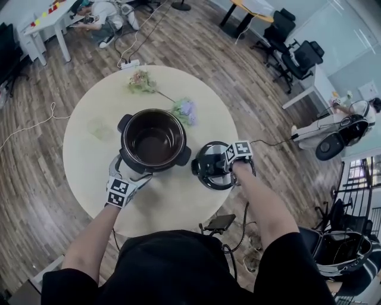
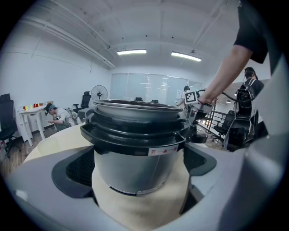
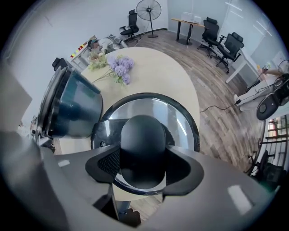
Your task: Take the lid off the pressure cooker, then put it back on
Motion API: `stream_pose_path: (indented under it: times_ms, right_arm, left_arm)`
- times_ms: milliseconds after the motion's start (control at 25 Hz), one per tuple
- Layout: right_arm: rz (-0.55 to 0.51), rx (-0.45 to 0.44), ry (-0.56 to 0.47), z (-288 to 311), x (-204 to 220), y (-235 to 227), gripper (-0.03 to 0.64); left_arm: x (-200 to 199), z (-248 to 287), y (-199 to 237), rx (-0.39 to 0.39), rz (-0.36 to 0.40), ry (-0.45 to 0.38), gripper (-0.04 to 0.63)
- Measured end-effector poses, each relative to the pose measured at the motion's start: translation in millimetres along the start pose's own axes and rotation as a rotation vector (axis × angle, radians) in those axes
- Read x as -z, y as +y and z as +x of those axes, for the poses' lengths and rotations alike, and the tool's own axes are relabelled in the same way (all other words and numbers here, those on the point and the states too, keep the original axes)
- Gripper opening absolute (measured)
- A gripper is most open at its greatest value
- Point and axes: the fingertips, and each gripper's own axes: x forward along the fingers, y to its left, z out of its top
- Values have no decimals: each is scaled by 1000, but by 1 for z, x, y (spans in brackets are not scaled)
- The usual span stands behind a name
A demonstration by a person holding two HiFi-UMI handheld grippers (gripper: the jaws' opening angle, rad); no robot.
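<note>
The pressure cooker pot (image 1: pixel 153 140) stands open on the round beige table (image 1: pixel 83 167), its dark inside showing. My left gripper (image 1: pixel 132 176) sits at the pot's near-left side. In the left gripper view its jaws stand wide on either side of the pot's steel body (image 2: pixel 135 153), with a strip of table showing beside the right pad (image 2: pixel 198 160). My right gripper (image 1: pixel 221 164) points down, shut on the black knob (image 3: pixel 142 135) of the lid (image 3: pixel 178 110). The lid (image 1: pixel 208 173) hangs to the right of the pot, over the table's edge.
Purple flowers (image 1: pixel 186 109) and a paler bunch (image 1: pixel 141 80) lie on the table behind the pot. A dark flat device (image 1: pixel 220 223) sits at the table's near edge. Cables run over the wooden floor, office chairs (image 1: pixel 292 41) stand at the back right, and a person (image 1: pixel 104 18) sits on the floor far back.
</note>
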Motion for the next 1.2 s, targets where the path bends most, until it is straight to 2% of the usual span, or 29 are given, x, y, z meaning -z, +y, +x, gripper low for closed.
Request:
stream_pose_path:
  times_ms: [280,400,600,920,1040,1200]
  right_arm:
    - [-5,10,-100,-108,-68,4,284]
    - [-24,-16,-148,-149,-96,26,284]
    - [-37,-95,-204,-198,-131,88,284]
    - [-158,-166,-169,-214,-147,199,284]
    - [-229,-163,-138,-212,-143,230,284]
    - [-300,-125,-98,-176,-136,289,284]
  left_arm:
    - [-7,-1,1,0,5,-11,591]
    - [-5,-1,-1,2,4,-13,591]
    - [-5,-3,-1,2,5,-21,591]
    - [-12,1,-9,3,0,-27,591]
    - [-20,2,-18,2,-2,-25,591]
    - [1,-5,-1,9,-1,-33,591]
